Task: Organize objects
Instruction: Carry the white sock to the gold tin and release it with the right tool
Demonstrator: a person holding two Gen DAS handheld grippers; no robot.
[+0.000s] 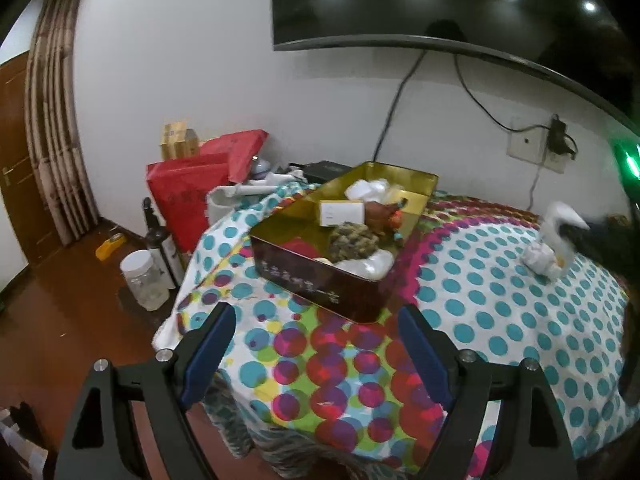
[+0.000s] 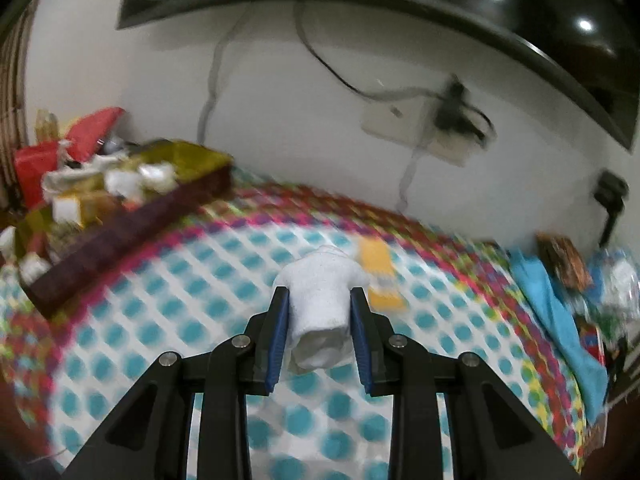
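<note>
My right gripper [image 2: 319,300] is shut on a white rolled cloth [image 2: 320,300] and holds it above the dotted tablecloth [image 2: 200,280]. The same cloth [image 1: 554,240] shows at the right of the left wrist view, with the dark right gripper against it. A gold-lined tin box [image 1: 400,184] with dark red sides stands on the table, holding white wads, a card and a brown figure; it also shows blurred in the right wrist view [image 2: 132,212]. My left gripper [image 1: 316,320] is open and empty, in front of the box's near corner.
A yellow packet [image 2: 380,276] lies just beyond the held cloth. Blue cloth [image 2: 552,300] and clutter lie at the table's right edge. Red bags [image 1: 192,192], a dark bottle [image 1: 160,240] and a clear jar [image 1: 144,280] stand on the floor left of the table. A TV [image 1: 440,0] hangs above.
</note>
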